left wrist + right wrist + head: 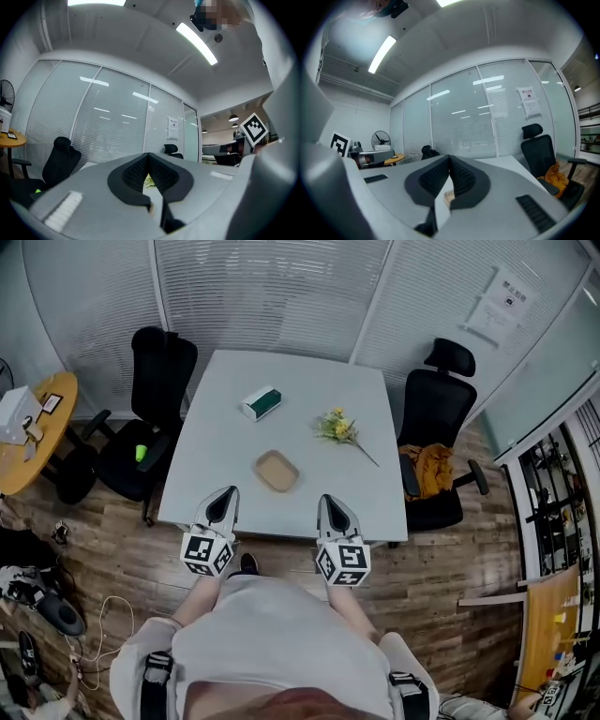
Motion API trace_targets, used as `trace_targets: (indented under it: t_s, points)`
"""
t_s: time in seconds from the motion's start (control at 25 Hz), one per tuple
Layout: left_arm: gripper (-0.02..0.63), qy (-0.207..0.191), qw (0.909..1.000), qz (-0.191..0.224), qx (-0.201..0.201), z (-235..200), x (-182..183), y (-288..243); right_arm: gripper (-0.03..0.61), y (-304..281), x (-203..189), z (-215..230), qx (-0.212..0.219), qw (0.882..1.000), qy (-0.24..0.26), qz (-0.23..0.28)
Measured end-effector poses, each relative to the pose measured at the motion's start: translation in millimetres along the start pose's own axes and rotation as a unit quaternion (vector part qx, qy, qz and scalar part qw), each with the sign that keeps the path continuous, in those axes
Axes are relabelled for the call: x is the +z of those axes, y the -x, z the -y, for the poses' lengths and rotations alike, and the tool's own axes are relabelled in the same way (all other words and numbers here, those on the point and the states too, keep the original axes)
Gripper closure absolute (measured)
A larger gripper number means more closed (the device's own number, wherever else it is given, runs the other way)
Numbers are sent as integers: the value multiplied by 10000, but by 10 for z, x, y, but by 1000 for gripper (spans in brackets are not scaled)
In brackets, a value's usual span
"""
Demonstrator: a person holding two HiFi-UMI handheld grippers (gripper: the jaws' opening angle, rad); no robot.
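The tan tray (277,471) lies flat on the grey table (216,465), a little in from the near edge and roughly midway between the two grippers. It is a shallow rounded rectangle, and its long axis runs on a slant, from far-left to near-right as the person faces it. The left gripper (226,493) and the right gripper (330,500) are held just over the near edge, well apart from each other, both pointing out across the table with the tray ahead of them. Neither touches the tray. Each has its jaws closed tip to tip with nothing between them. In the left gripper view only a thin slit stays open below the meeting tips, and through it shows a scrap of the yellow flower sprig (148,180). In the right gripper view the same kind of slit shows a sliver of the tray's rim, the rest blocked by the jaws. Farther back the sprig's stem trails toward the near-right, and a green-and-white box (261,403) lies to its left, too small to read. A black office chair (159,381) stands at the table's left side, and another (436,409) at the right holds an orange cloth (431,468) – what it is I cannot tell.
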State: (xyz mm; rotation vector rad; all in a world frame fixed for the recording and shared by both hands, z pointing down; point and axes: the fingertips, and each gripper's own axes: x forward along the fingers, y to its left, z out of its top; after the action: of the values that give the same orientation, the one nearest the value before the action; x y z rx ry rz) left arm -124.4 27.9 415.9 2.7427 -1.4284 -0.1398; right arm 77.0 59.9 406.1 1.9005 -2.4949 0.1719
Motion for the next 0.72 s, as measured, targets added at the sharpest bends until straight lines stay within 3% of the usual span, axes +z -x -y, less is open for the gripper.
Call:
trace_targets:
  t_s: [0.4,0.72]
  points:
    - [604,-10,9994,-127,-336,-1030,-29,-970,571,-1295,-20,39,-332,9992,-97,-190]
    - [604,114,9987,-238,-432,-1231,-139,-1360,571,-1728,-53,164,-385,9986,-76,-347]
